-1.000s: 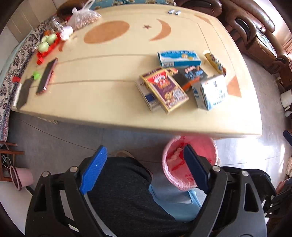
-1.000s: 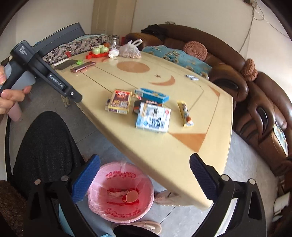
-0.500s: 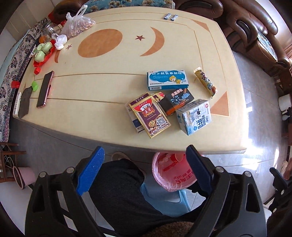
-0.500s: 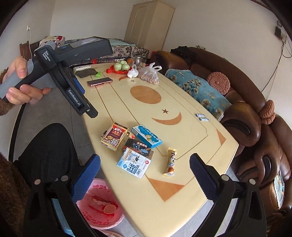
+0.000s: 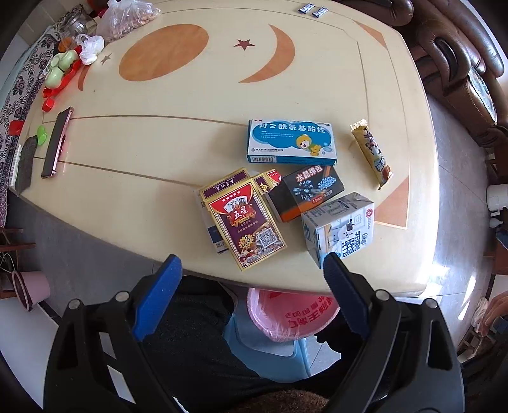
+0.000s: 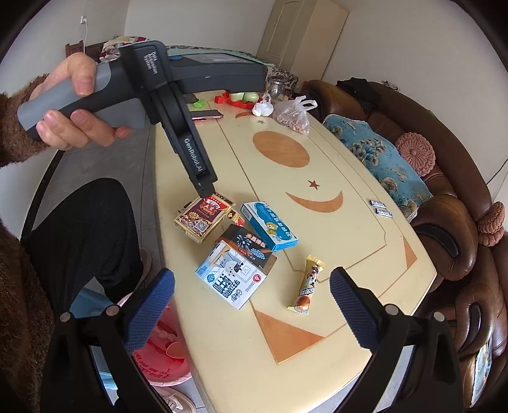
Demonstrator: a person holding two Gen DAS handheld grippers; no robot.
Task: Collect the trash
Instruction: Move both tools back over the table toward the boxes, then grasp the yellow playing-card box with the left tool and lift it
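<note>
Clutter sits in a loose group near the front edge of the cream table [image 5: 177,149]: a playing-card box [image 5: 243,222] in red, purple and gold lying over a paler flat pack, a black box [image 5: 306,190] with white characters and a line that seems to read "7-8mm", a blue-and-white medicine box [image 5: 290,141] printed with a cartoon child, a white milk carton [image 5: 339,228] with black characters, and a yellow snack wrapper [image 5: 371,152] lying apart to the right. The black box leans against the carton and touches the medicine box; the card box lies just beside them. Farther back are a phone [image 5: 55,143] in a pink case, a red tray with green cups [image 5: 60,71], a knotted bag of nuts [image 5: 127,16] and two small sachets [image 5: 314,11]. A pink-lined bin [image 5: 292,314] stands on the floor under the table edge, partly hidden by it and by a dark-trousered knee. The left gripper [image 5: 250,295] hangs above the card box with its blue-padded fingers spread wide and nothing between them; in the right wrist view its side reads "GenRobot.AI", and a hand [image 6: 71,104] in a brown fuzzy sleeve holds its grey grip. The right gripper [image 6: 250,313] is likewise spread wide and empty, poised over the milk carton and the wrapper. A brown leather sofa [image 6: 451,203] with a blue patterned cushion runs along the table's far side.
</note>
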